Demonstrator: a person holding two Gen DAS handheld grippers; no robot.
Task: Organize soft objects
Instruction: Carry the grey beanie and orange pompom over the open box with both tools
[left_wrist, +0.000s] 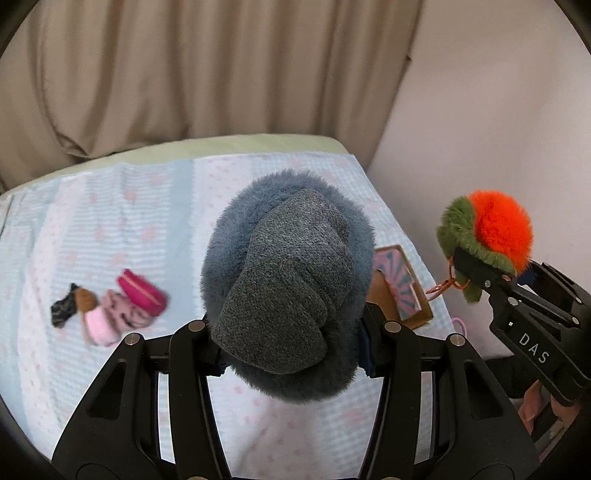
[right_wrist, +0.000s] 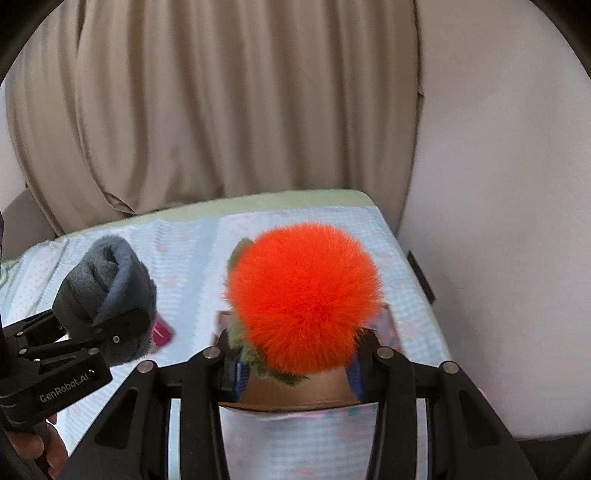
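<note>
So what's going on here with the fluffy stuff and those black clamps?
A person is tidying soft things on a bed with two hand-held grippers. The left gripper grips a rolled grey-blue fuzzy sock; the right gripper grips an orange and green pompom, above a small cardboard box. More small soft items lie on the blanket.

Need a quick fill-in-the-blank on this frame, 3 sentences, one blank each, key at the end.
1. The left gripper is shut on a grey and blue ____.
2. The pompom in the right gripper is green and ____.
3. The small pile of soft items lies on the ____, held by neither gripper.

Missing words: sock bundle; orange; bed
</note>
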